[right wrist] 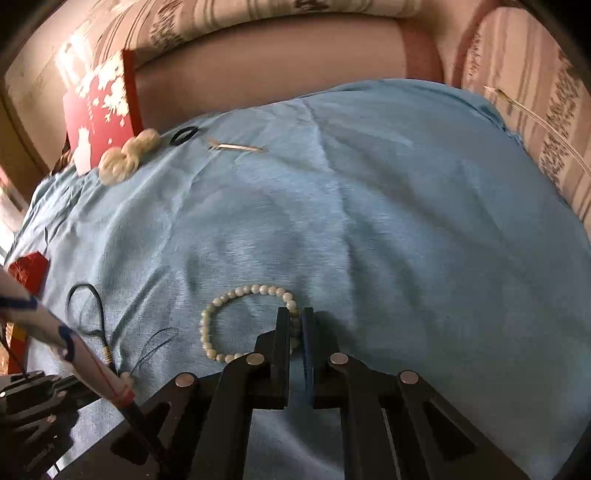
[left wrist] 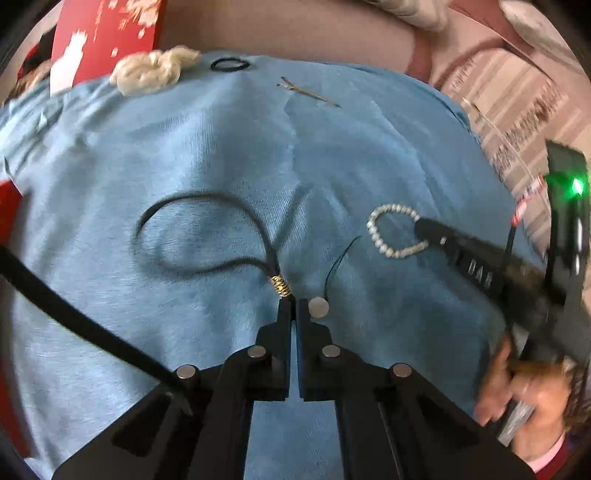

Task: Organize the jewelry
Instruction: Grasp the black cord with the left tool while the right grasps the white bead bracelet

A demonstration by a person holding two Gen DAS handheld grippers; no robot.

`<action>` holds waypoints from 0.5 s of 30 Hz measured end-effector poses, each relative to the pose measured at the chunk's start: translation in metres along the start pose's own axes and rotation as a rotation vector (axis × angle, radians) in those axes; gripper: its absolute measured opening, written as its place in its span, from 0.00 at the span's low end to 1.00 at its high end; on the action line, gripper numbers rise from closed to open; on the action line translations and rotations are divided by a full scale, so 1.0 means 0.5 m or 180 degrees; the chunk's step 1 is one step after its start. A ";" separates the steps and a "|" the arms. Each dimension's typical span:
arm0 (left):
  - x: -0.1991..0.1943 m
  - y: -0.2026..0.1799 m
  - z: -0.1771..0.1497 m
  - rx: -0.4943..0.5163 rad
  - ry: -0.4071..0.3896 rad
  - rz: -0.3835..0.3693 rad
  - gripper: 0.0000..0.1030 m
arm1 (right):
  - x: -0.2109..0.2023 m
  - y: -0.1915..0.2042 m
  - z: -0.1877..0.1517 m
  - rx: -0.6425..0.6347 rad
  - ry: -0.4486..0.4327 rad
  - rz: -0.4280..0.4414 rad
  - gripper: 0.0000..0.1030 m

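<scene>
A black cord necklace (left wrist: 207,229) with a gold coil (left wrist: 280,285) and a round silver pendant (left wrist: 318,307) lies on the blue cloth (left wrist: 184,147). My left gripper (left wrist: 294,302) is shut on the cord just below the coil. A white pearl bracelet (right wrist: 229,317) lies to the right; it also shows in the left wrist view (left wrist: 384,229). My right gripper (right wrist: 295,317) is shut on the bracelet's right side, resting on the cloth. The necklace shows at the left of the right wrist view (right wrist: 88,314).
At the cloth's far edge lie a cream scrunchie (left wrist: 151,72), a black hair tie (left wrist: 229,64) and a thin metal hairpin (left wrist: 308,92). A red box (left wrist: 103,33) stands behind them. A sofa back (right wrist: 258,74) runs behind the cloth.
</scene>
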State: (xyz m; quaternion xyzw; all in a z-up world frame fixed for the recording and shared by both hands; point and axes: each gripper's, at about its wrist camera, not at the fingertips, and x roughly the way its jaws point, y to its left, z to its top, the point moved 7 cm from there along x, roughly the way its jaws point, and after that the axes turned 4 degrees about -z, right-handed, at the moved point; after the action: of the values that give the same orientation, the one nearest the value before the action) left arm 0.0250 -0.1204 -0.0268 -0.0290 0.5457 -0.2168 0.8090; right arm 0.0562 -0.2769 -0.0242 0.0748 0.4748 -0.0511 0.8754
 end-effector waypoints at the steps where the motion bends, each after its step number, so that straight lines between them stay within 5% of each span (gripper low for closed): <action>1: -0.014 0.003 -0.010 0.0052 -0.0024 0.0003 0.02 | -0.009 -0.007 -0.001 0.0033 -0.0021 0.0030 0.06; 15: -0.275 0.150 -0.095 -0.0042 -0.0629 0.0158 0.00 | -0.134 0.023 -0.022 0.0074 -0.0397 0.0334 0.06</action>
State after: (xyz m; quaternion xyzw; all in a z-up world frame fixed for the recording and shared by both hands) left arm -0.0363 0.0089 0.0525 -0.0420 0.4651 -0.1892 0.8638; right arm 0.0126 -0.2626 0.0272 0.1064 0.4142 -0.0153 0.9038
